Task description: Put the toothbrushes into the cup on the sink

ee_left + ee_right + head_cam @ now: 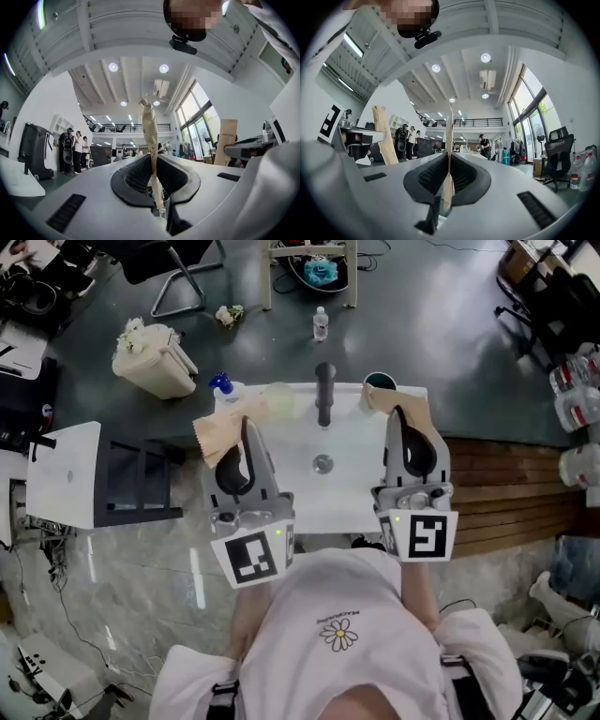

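The carrying step looks to be in hand: the left hand-held gripper (246, 427) is clamped on a flat, tan-wrapped toothbrush (223, 432), which its own view shows edge-on between the pads and pointing up; the right hand-held gripper (397, 414) is likewise closed on a second tan-wrapped toothbrush (377, 399); both hang over the white sink (356, 493), either side of the faucet (324, 395). The dark cup (380, 382) stands at the sink's far right corner, just beyond the right toothbrush. Next, I judge, the right one needs tipping end-down and lowering into the cup's mouth before release; the left must travel right, past the faucet.
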`<move>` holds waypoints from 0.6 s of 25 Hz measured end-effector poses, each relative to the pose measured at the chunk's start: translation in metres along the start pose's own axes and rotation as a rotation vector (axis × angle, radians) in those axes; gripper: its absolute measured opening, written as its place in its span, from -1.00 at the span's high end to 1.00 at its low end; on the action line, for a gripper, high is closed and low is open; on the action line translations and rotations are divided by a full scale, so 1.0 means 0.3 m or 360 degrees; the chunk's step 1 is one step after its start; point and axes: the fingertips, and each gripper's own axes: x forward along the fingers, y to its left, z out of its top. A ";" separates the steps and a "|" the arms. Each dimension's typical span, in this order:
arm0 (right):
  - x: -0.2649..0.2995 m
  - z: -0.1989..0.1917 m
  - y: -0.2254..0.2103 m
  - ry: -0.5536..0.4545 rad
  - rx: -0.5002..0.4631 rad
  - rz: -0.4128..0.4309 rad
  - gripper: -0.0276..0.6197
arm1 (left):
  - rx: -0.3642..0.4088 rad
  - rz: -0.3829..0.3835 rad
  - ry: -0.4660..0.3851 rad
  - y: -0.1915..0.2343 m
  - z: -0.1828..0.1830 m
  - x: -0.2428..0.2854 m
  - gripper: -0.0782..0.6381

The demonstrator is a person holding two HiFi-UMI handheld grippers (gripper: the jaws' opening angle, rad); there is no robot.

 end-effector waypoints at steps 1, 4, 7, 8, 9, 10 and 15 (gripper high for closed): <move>-0.009 -0.013 -0.009 0.0013 0.0017 0.0008 0.87 | 0.0013 0.0014 0.0005 -0.008 0.000 -0.007 0.67; -0.018 -0.033 -0.021 0.0026 0.0078 0.0018 0.87 | 0.0029 0.0047 0.0025 -0.012 -0.005 -0.011 0.67; -0.016 -0.033 -0.029 0.0017 0.0093 0.0013 0.87 | 0.0053 0.0060 -0.0001 -0.001 0.002 0.006 0.67; -0.017 -0.033 -0.035 0.0015 0.0094 0.0010 0.87 | 0.0055 0.0063 -0.0008 -0.001 0.005 0.011 0.67; -0.017 -0.032 -0.043 0.0013 0.0097 0.0006 0.87 | 0.0055 0.0065 -0.0013 -0.002 0.007 0.016 0.67; -0.013 -0.032 -0.055 0.0013 0.0103 -0.0001 0.87 | 0.0053 0.0066 -0.0017 -0.005 0.010 0.022 0.67; 0.059 -0.044 -0.138 0.0058 0.0102 -0.0058 0.87 | 0.0056 0.0058 -0.0012 -0.018 0.013 0.043 0.67</move>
